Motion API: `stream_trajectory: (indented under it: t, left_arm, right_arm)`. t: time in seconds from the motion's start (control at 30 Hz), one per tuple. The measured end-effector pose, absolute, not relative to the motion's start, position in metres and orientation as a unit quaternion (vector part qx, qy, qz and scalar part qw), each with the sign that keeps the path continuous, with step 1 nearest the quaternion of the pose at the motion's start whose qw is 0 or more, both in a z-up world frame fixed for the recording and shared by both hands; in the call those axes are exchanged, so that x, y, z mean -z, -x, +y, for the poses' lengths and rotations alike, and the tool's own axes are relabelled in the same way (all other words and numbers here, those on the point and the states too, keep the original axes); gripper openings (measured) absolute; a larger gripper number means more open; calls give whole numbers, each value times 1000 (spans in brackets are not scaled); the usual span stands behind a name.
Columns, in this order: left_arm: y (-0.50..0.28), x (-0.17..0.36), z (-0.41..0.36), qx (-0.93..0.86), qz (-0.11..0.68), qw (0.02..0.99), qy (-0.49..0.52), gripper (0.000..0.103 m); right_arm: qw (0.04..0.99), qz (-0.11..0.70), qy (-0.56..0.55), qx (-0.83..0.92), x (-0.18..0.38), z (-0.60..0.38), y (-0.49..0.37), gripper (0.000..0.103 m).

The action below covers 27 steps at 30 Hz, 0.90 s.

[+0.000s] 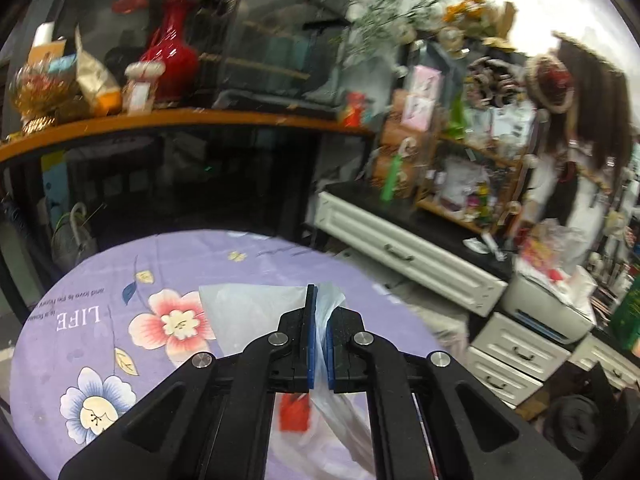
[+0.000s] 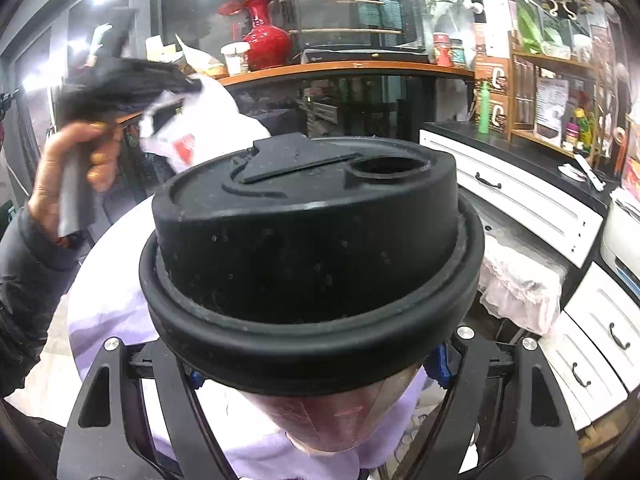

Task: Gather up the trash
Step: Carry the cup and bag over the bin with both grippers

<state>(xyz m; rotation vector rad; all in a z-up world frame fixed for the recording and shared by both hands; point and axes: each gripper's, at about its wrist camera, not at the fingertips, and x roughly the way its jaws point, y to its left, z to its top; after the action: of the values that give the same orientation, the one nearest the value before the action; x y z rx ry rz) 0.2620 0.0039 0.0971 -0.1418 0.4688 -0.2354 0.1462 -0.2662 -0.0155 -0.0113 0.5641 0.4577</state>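
Note:
My left gripper [image 1: 319, 344] is shut on a thin white plastic bag [image 1: 248, 312], which hangs from the blue pads over the round table [image 1: 80, 320] with its purple flowered cloth. A red print on the bag shows below the jaws. In the right wrist view that same left gripper [image 2: 160, 116] is raised at the upper left in a person's hand [image 2: 60, 176], the plastic bag [image 2: 208, 128] dangling from it. My right gripper [image 2: 318, 376] is shut on a clear cup [image 2: 332, 416] with a black lid [image 2: 312, 248]. The lid fills most of that view and hides the fingertips.
A dark counter with an orange top [image 1: 180, 120] carries a red vase [image 1: 172, 52] behind the table. White drawers [image 1: 404, 256] and cluttered shelves [image 1: 472, 160] stand to the right. A printer [image 1: 548, 308] sits at the right edge.

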Motion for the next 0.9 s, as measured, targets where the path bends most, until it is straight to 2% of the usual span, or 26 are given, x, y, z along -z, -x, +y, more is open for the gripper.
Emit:
stream_trajectory:
  t: [0.2, 0.53, 0.9]
  left_arm:
    - [-220, -106, -37, 184, 216, 957, 55, 4]
    - [-187, -79, -130, 292, 238, 926, 38, 4]
    - [-172, -37, -225, 372, 287, 882, 31, 4]
  right_arm:
    - [940, 280, -4, -195, 20, -292, -130, 78]
    - [946, 306, -38, -97, 47, -369, -114, 78]
    - [918, 385, -90, -4, 135, -441, -140, 78]
